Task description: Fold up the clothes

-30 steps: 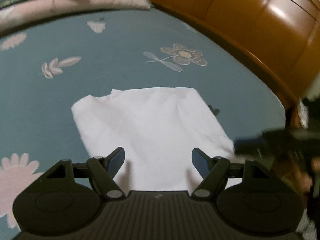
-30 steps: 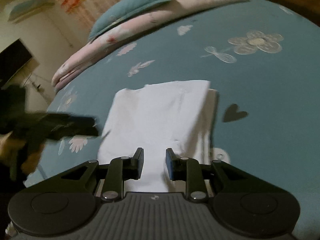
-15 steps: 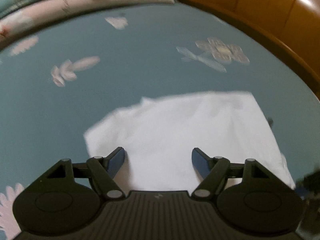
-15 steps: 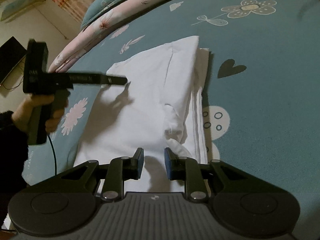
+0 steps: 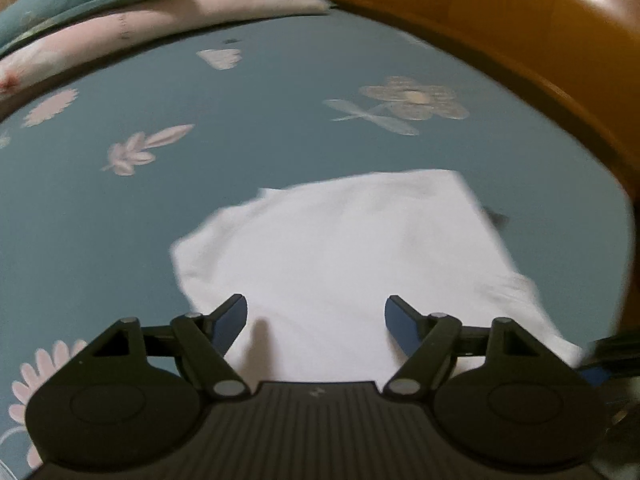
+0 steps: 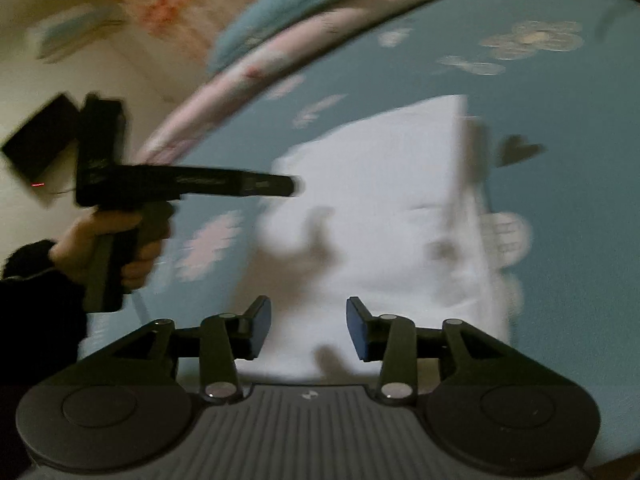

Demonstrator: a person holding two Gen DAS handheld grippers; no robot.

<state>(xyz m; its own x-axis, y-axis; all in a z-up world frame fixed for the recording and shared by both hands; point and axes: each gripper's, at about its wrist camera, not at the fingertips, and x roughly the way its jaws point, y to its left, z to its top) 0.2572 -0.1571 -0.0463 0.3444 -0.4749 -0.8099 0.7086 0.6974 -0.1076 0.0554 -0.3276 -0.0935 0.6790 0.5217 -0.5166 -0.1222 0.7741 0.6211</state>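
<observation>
White folded garment (image 5: 340,256) lies flat on the bed (image 5: 248,120), toward the side bounded by the orange-brown wooden bed frame (image 5: 520,40). The bed sheet is teal, printed with pale flowers, leaves and a dark heart (image 6: 516,152). A rolled pink-and-teal quilt (image 5: 132,12) runs along the far edge. Beyond it the right wrist view shows a cream wall, a patterned curtain (image 6: 180,4) and a dark screen (image 6: 36,148), all blurred. The left gripper (image 5: 316,316) hovers over the garment's near edge, jaws wide apart and empty. The right gripper (image 6: 308,324) has just been opening its jaws, now partly apart, nothing between them. A hand (image 6: 104,248) in a dark sleeve holds the left gripper.
</observation>
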